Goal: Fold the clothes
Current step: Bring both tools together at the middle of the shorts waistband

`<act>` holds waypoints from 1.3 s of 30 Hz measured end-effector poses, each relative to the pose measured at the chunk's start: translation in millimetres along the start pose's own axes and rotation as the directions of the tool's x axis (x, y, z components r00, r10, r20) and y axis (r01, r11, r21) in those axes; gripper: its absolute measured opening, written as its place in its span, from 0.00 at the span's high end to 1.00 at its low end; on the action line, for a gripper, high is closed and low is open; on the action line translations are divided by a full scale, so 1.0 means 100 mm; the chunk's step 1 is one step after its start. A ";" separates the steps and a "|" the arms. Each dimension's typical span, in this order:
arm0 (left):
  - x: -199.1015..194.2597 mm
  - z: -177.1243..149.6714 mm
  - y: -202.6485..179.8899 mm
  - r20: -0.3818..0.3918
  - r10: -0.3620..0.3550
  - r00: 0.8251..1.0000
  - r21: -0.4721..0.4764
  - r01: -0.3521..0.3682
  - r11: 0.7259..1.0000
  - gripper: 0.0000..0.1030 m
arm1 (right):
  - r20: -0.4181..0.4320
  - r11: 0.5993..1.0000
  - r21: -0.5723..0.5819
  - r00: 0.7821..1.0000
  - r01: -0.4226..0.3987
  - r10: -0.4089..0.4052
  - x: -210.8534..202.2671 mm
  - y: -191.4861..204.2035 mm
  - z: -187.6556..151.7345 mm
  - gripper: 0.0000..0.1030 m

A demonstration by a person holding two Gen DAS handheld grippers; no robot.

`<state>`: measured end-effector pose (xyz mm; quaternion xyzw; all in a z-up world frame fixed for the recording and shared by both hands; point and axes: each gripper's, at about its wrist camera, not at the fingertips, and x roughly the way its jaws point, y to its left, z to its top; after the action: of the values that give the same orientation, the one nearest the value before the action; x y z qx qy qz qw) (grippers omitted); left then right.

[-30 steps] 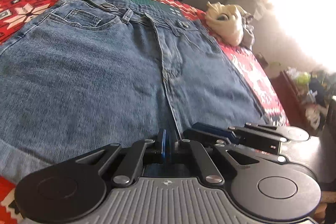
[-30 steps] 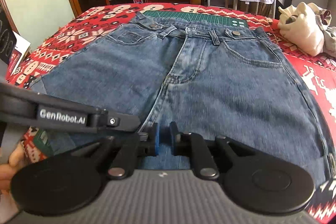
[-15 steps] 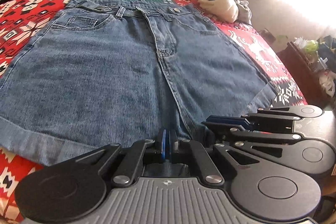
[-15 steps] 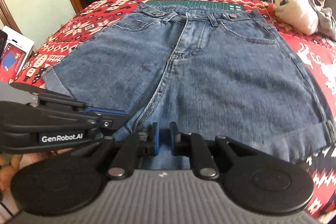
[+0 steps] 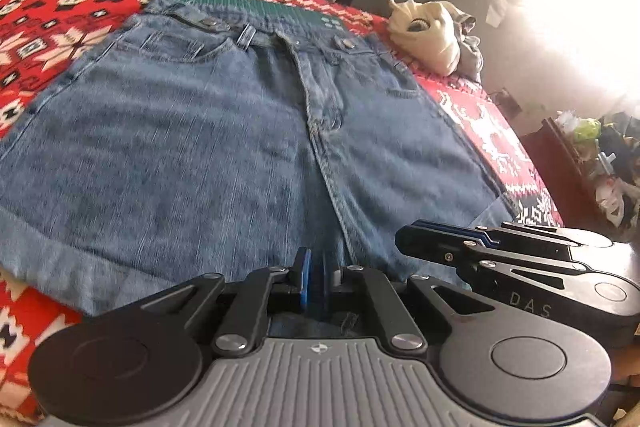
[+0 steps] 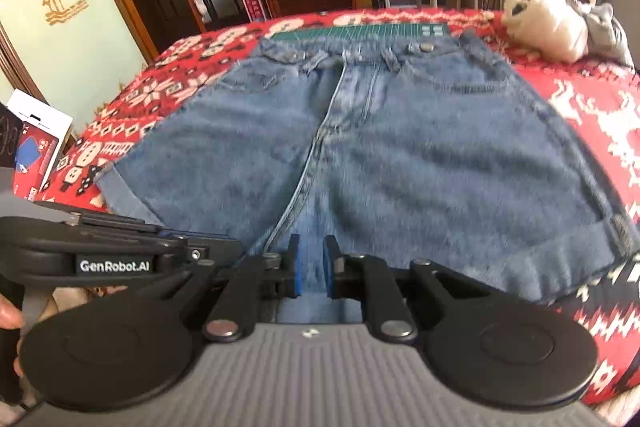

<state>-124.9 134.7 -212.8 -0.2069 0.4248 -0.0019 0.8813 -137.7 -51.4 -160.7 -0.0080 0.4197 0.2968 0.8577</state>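
Shorts (image 6: 400, 155) flat, right gripper (image 6: 311, 273) now opened wider, left gripper (image 5: 316, 277) still closed

Faded denim shorts (image 5: 192, 147) — coarse weave; woven patterned cloth (image 6: 600, 115) beneath — matt.

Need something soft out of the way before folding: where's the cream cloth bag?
In both wrist views the cream cloth bag sits at the table's far right corner, beyond the denim shorts' waistband, against grey cloth.

Blue denim shorts (image 5: 224, 155) — flat, cuffed
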 end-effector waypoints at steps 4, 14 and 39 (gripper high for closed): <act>0.02 0.07 0.02 0.014 0.005 1.000 0.001 -0.005 1.000 0.90 | 0.014 1.000 0.005 1.000 0.011 -0.011 0.00 -0.06 0.10 0.87; 0.12 0.00 0.04 -0.014 0.003 1.000 0.011 -0.003 1.000 0.85 | -0.050 0.999 0.008 0.998 0.041 -0.041 0.26 -0.14 0.10 0.83; 0.35 0.99 0.37 0.075 0.050 0.996 0.073 -0.055 0.996 0.86 | 0.001 0.993 -0.063 0.995 0.100 -0.101 0.21 -0.38 0.83 0.87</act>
<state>-35.1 198.2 -197.7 -0.1624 0.3970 0.0130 0.9033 -48.9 -50.1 -131.7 -0.0566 0.4100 0.2663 0.8705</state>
